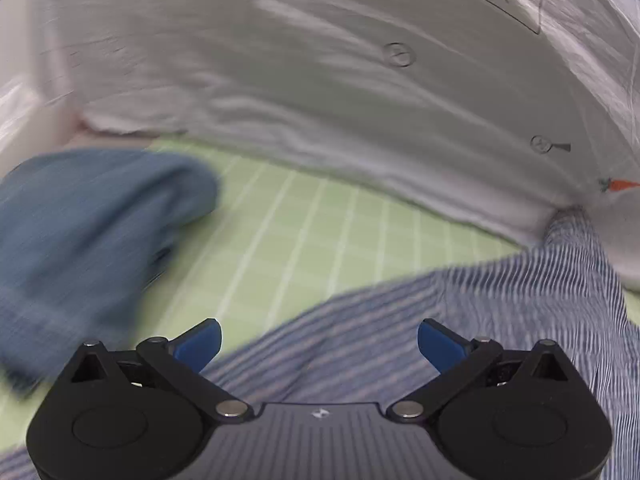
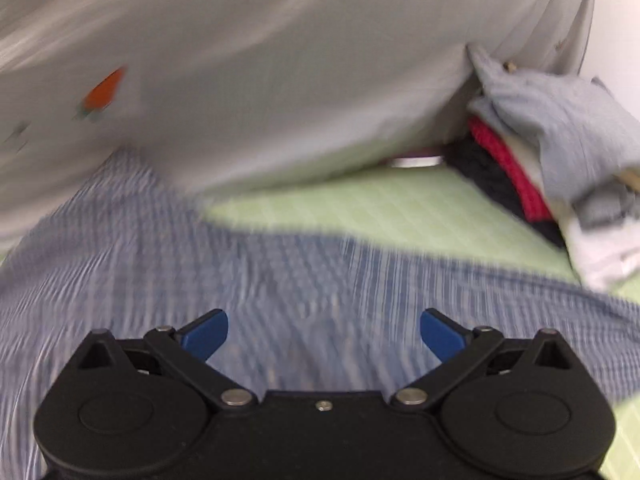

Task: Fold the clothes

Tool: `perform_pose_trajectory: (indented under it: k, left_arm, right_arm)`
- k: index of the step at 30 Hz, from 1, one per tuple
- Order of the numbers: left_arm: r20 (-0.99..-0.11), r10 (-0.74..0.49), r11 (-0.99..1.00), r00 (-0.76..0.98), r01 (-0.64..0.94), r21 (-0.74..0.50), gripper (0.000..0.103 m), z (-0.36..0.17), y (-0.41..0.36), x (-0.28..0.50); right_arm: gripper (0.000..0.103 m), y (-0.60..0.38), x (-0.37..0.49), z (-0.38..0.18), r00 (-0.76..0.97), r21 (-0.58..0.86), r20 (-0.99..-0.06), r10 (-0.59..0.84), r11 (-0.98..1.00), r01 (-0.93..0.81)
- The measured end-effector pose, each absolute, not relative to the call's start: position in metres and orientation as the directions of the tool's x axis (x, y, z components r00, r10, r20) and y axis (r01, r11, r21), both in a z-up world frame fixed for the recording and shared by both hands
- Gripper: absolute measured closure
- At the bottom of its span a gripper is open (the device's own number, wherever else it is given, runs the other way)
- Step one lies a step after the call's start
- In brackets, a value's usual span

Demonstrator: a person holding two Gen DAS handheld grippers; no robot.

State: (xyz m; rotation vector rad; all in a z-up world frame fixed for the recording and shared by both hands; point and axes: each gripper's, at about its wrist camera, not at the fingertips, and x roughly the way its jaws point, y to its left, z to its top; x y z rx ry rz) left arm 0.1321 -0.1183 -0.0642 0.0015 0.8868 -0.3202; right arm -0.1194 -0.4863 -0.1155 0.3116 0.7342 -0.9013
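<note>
my left gripper (image 1: 319, 340) and right gripper (image 2: 324, 334) gape wide, empty, over striped shirt (image 2: 280, 280); clothes pile (image 2: 560, 168) at 2 o'clock blurred.

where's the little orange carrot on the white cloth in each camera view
Left wrist: the carrot sits at the far right edge, on the white cloth just above the striped shirt.
Right wrist: the carrot shows blurred at the upper left, on the same white cloth above the striped shirt.
Shared landmark: the green grid mat between the white cloth and the striped shirt.
</note>
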Motion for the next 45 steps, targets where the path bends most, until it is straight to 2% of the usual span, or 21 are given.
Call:
perform_pose_trajectory:
  k: [4, 7, 12, 20, 45]
  left_arm:
    - [-0.787, -0.228, 0.971, 0.573, 0.194, -0.14, 0.0, -0.061, -0.058, 0.08]
    - [-0.799, -0.174, 0.984, 0.576, 0.127, -0.122, 0.0, -0.061, -0.016, 0.043]
    - [-0.808, -0.102, 0.992, 0.58, -0.006, -0.13, 0.0, -0.06, 0.044, 0.004]
    - [-0.813, -0.057, 0.99, 0.579, -0.07, -0.119, 0.0, -0.064, 0.095, -0.011]
    - [-0.852, -0.041, 0.987, 0.522, -0.11, -0.115, 0.0, -0.099, 0.122, 0.027]
  right_arm:
    - [0.0, -0.433, -0.173, -0.133, 0.385, -0.011, -0.782, -0.49, 0.629, 0.777]
    - [0.0, -0.4, -0.207, -0.137, 0.377, 0.014, -0.81, -0.448, 0.629, 0.777]
    - [0.0, -0.355, -0.243, -0.142, 0.387, 0.005, -0.826, -0.41, 0.681, 0.732]
    - [0.0, -0.335, -0.261, -0.136, 0.359, -0.016, -0.839, -0.409, 0.678, 0.735]
    - [0.0, -0.301, -0.282, -0.128, 0.26, -0.077, -0.863, -0.434, 0.621, 0.78]
